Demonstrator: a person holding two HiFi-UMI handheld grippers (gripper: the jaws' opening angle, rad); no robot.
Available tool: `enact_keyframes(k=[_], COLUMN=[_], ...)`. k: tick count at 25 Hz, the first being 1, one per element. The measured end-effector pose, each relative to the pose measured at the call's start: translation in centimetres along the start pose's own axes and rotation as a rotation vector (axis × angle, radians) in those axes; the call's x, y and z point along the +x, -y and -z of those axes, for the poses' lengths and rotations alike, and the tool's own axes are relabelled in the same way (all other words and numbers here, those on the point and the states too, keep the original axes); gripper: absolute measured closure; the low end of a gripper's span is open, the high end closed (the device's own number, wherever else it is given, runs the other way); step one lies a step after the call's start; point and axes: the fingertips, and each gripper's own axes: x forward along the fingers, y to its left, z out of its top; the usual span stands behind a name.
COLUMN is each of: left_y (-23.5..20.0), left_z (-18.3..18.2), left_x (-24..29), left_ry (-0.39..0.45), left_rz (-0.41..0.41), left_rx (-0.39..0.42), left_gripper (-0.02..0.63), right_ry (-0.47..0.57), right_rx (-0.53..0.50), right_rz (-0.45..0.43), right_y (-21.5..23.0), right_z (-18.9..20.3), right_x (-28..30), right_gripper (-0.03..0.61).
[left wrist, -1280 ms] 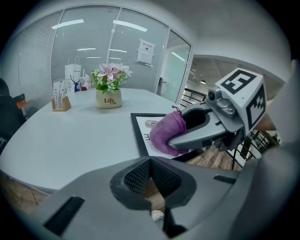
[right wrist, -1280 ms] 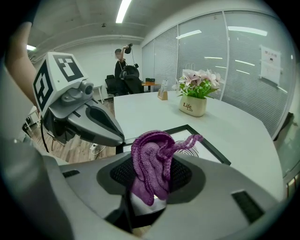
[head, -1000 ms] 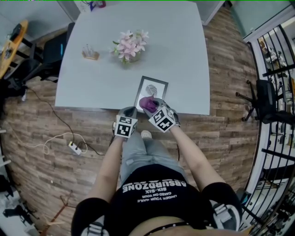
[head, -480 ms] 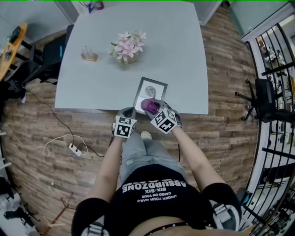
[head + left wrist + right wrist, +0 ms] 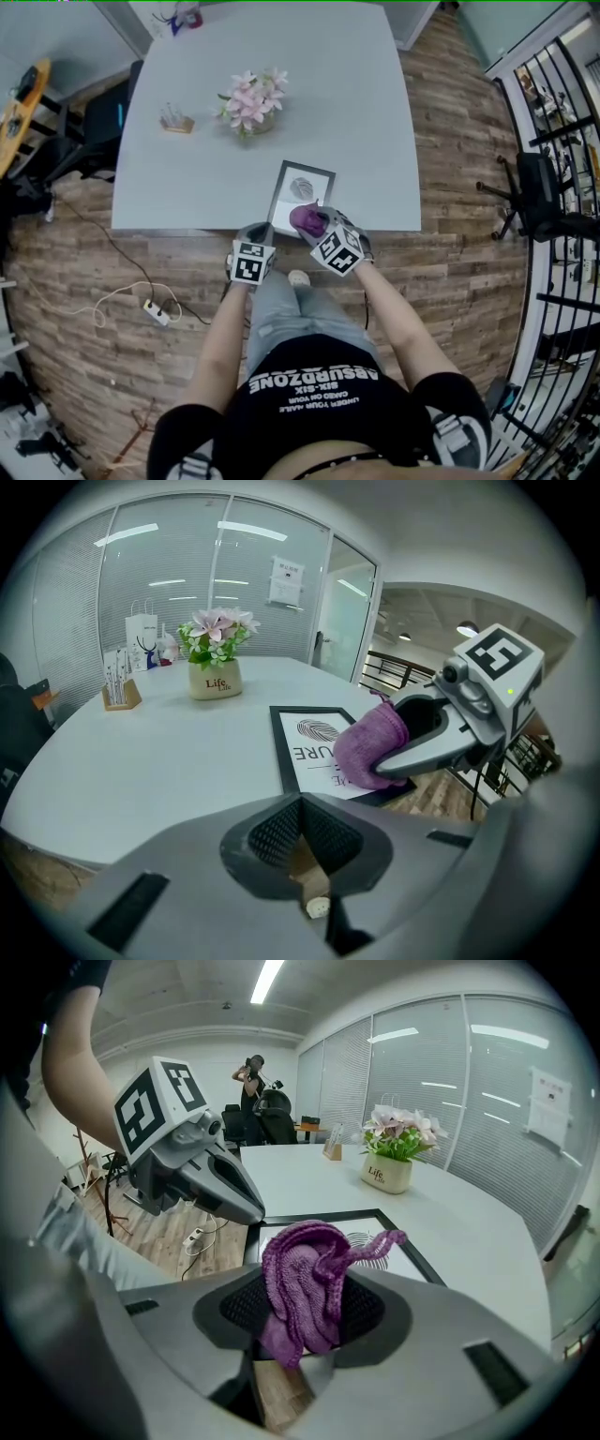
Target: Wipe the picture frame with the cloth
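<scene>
right gripper [image 5: 300,1326] clenched on purple cloth [image 5: 302,1283], which looks to touch near end of picture frame [image 5: 302,187] flat on table [image 5: 187,141], so i judge wipe step underway; left gripper [image 5: 300,841] closed & empty just beside frame's near-left corner; nxt move needs cloth swept twd frame's far end.

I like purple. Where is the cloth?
In the head view, the cloth is pinched in the right gripper, over the frame's near end.

The cloth [image 5: 305,217] is purple. The picture frame [image 5: 298,192] is black around white paper with a grey fingerprint pattern. The far flowers [image 5: 248,98] are pink, the table [image 5: 187,178] pale grey, the floor [image 5: 450,253] brown planks.
</scene>
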Motion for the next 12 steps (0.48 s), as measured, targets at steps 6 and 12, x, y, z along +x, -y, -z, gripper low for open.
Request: enact_keyframes(k=[6,12], left_y=[0.1,0.1], left_z=[-0.1,0.0], left_x=[0.1,0.0], left_ry=[-0.005,-0.006], left_rz=[0.006,0.01], left_rx=[0.002,0.011], left_gripper=[0.598,0.598], right_ry=[-0.002,-0.002], right_rx=[0.006,0.022], right_rz=[0.018,0.043], right_y=[0.6,2.1], right_z=[0.0,0.0], right_x=[0.1,0.3], right_gripper=[0.394,0.393])
